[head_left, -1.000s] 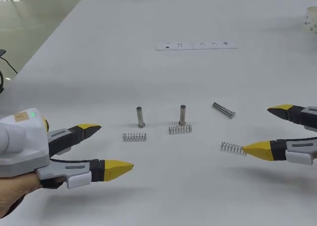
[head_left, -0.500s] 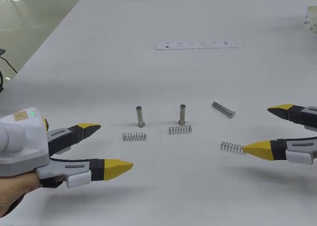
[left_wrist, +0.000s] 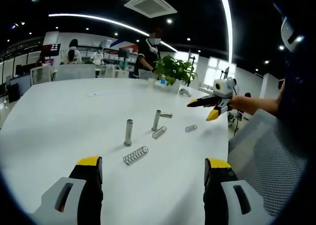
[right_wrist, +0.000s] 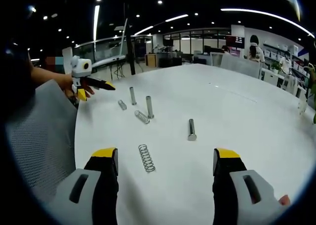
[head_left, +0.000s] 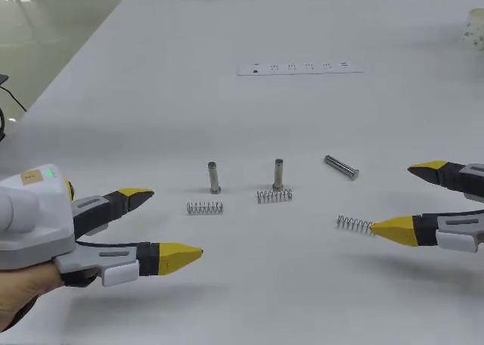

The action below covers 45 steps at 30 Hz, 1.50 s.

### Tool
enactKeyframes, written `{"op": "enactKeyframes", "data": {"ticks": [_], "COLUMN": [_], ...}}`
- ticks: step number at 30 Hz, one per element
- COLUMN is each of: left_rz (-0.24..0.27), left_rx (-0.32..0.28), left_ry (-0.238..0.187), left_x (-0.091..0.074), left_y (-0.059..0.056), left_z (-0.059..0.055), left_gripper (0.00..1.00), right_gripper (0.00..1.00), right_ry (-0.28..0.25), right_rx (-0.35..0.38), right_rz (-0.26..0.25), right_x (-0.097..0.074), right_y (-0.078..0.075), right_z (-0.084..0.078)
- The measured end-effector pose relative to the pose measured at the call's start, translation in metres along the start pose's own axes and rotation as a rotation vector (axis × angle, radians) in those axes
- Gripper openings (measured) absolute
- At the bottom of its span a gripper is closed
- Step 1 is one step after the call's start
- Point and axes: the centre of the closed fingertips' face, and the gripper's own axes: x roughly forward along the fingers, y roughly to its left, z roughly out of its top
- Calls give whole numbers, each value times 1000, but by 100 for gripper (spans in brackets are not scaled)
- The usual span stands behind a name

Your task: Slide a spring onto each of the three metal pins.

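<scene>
Yellow-tipped left hand-held gripper [head_left: 166, 224] level over the surface [head_left: 227, 118], jaws spread, empty, right hand-held gripper [head_left: 401, 197] released too, spring [head_left: 353, 224] just beside its tip

No text, number or brand can be read. The white strip [head_left: 299, 69], lying flat on the table [head_left: 189, 110], carries a row of small dark marks too fine to make out. Well nearer than the strip and to its left, a tan sticker [head_left: 31, 178] on the left gripper [head_left: 175, 224] casing is blank or illegible. Beyond the strip in the left gripper view, a red wall panel [left_wrist: 51, 49] is blurred.
</scene>
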Motion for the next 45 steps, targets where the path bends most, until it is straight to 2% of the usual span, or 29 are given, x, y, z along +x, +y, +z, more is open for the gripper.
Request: {"op": "enactKeyframes", "data": {"ticks": [23,34,45], "left_rz": [3,4,11], "left_rx": [-1,-2,-1], "left_ry": [0,-3,-7], "left_x": [-1,-2,-4], "left_y": [0,-1,-1], "left_z": [0,0,1], "left_gripper": [82,81,81], "right_gripper": [78,73,66], "right_ry": [6,-4,12], "right_rx": [7,3,-16], "right_rz": [8,-19,-22], "right_x": [1,1,12], "right_y": [2,-8,-18], "right_z": [0,10,26]}}
